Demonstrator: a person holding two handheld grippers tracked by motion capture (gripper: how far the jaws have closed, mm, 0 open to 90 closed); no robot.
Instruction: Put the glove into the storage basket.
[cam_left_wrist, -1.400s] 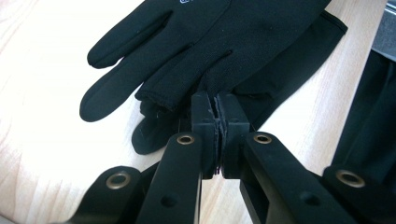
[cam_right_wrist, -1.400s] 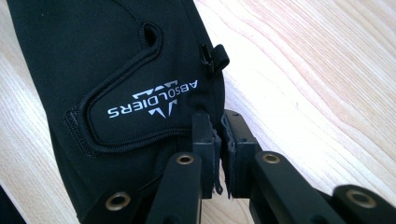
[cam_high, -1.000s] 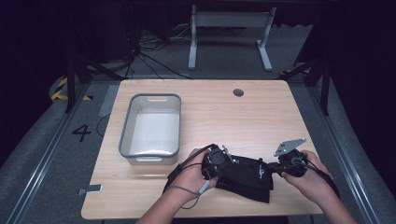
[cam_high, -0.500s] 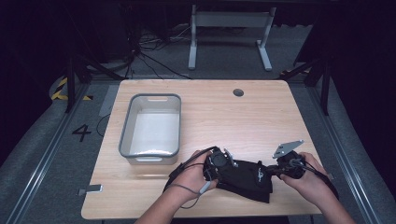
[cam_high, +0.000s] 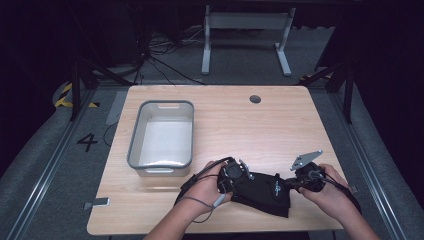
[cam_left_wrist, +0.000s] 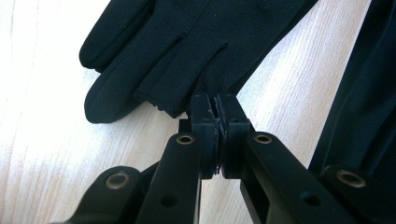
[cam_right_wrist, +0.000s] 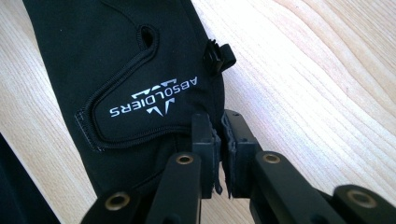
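Both grippers pinch 1 black glove (cam_high: 262, 192) at opposite ends, left gripper (cam_left_wrist: 217, 105) near its fingers, right gripper (cam_right_wrist: 219, 126) at the cuff (probably to stretch or lift it) beside the bin (cam_high: 134, 150).

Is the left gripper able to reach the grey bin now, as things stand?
Probably yes: the left gripper lies near the grey bin, bare table between, but it is pinching the black glove.

Black gloves (cam_high: 262, 192) lie flat on the surface's (cam_high: 225, 125) near edge, just right of the grey bin (cam_high: 162, 135). One shows its fingers (cam_left_wrist: 140, 51) spread on the wood; the other's cuff carries white "ABSOLDIERS" lettering (cam_right_wrist: 154, 95) and a small clip (cam_right_wrist: 219, 56).
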